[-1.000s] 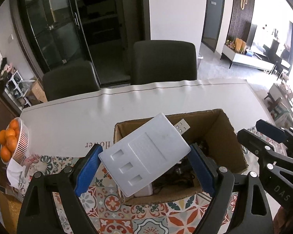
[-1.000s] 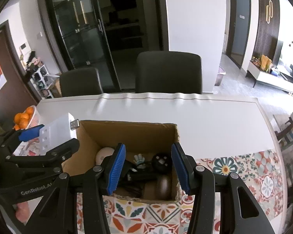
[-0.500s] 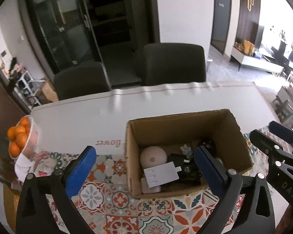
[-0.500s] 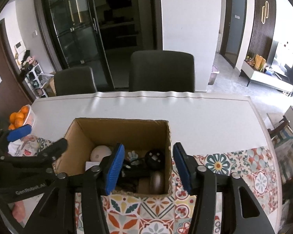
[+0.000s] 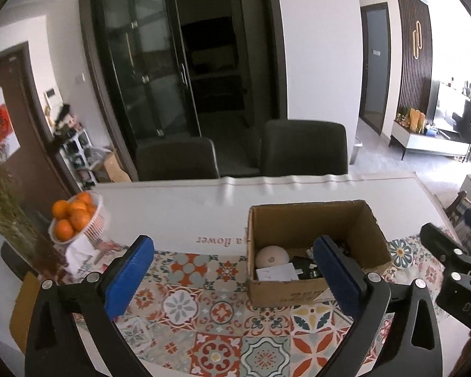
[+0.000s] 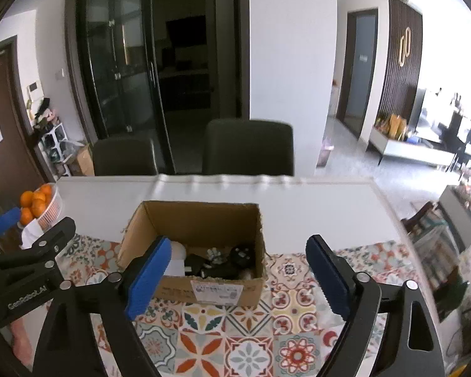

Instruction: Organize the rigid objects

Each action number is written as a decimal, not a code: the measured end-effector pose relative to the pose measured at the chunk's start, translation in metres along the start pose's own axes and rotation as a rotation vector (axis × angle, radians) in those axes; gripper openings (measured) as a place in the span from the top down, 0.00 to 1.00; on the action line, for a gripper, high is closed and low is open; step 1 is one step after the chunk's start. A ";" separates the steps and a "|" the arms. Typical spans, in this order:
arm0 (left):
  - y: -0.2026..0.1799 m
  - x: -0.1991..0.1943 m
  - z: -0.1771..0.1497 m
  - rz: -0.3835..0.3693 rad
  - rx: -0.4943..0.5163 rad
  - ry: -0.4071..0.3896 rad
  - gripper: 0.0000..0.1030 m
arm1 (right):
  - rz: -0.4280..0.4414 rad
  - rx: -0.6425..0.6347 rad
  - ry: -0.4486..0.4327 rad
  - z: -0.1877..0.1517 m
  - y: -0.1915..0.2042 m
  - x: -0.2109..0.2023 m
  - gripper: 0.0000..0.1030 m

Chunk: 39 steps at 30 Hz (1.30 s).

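Observation:
An open cardboard box point(image 5: 314, 220) stands on the table, also seen in the right wrist view as the box point(image 6: 197, 220). Inside lie a flat white power adapter point(image 5: 276, 273), a white round object point(image 5: 271, 257) and several black items point(image 5: 307, 267). My left gripper point(image 5: 233, 242) is open and empty, hanging back from the box and to its left. My right gripper point(image 6: 238, 242) hovers in front of the box; its jaws are opening and hold nothing. Each gripper shows at the edge of the other's view.
A bowl of oranges point(image 5: 75, 216) sits at the table's left end beside a leafy plant point(image 5: 3, 194). A patterned cloth point(image 5: 204, 314) covers the near half of the white table. Two dark chairs point(image 5: 304, 147) stand behind the far edge.
The left gripper let go of the white adapter, which now lies in the box. Both grippers have drawn back and upward from the box. The right jaws have spread wide.

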State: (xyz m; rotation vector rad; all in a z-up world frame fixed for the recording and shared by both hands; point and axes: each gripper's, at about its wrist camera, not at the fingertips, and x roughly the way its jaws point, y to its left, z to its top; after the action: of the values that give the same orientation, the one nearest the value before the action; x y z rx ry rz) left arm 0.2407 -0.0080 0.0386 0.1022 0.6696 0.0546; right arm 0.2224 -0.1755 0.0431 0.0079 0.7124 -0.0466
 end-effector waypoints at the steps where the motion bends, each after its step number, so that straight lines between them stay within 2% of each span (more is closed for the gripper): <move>1: 0.002 -0.007 -0.002 0.000 -0.003 -0.012 0.00 | -0.006 -0.002 -0.011 -0.002 0.001 -0.007 0.13; 8: 0.010 -0.055 -0.020 -0.016 -0.029 -0.073 0.00 | -0.023 -0.002 -0.089 -0.017 0.001 -0.059 0.10; 17: 0.017 -0.091 -0.042 -0.037 -0.030 -0.106 0.00 | 0.002 -0.008 -0.124 -0.041 0.004 -0.098 0.09; 27: 0.021 -0.115 -0.058 -0.042 -0.027 -0.143 0.00 | 0.032 -0.015 -0.129 -0.056 0.006 -0.115 0.09; 39: 0.024 -0.122 -0.062 -0.055 -0.034 -0.150 0.00 | 0.041 -0.017 -0.138 -0.059 0.009 -0.122 0.09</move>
State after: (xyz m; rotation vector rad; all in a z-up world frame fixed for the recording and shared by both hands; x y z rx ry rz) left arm 0.1057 0.0109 0.0683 0.0546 0.5210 0.0050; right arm 0.0918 -0.1601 0.0785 0.0031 0.5747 -0.0023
